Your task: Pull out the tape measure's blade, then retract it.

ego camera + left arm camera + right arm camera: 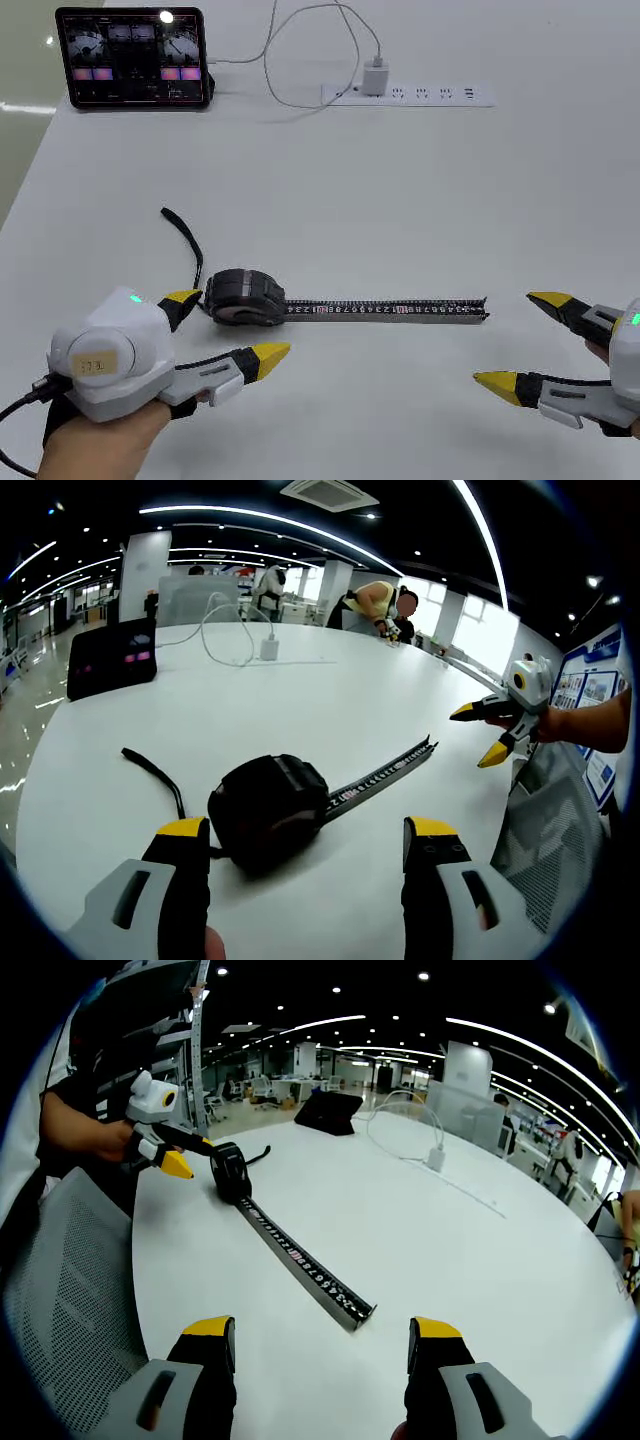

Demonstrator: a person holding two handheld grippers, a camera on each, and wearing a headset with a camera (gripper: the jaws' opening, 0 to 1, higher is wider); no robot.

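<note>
While both pairs of tongs stood apart and held nothing, the blade (385, 309) already lay drawn out. The pulling therefore looked done, and the retracting looked to be the step in hand. At the left, the left tongs (227, 326) loosely flanked the tape measure (245, 297), with one yellow tip just beside its back and the other in front of it, not touching. At the right, the right tongs (523, 340) hung near the blade's free end but clear of it.

The next move probably called for the left tongs to close on the case and steady it. The lock would then need releasing, or the blade feeding back, gently enough that it did not whip.

The tape measure sat toward the left edge of the white surface (400, 200), on the person's side of the middle. A black strap (183, 235) curled away from it toward the far edge. Its case was squat, rounded and black. From the case the dark blade, with pale markings and a few red ones, ran flat and straight to the right and ended in a small hook.
</note>
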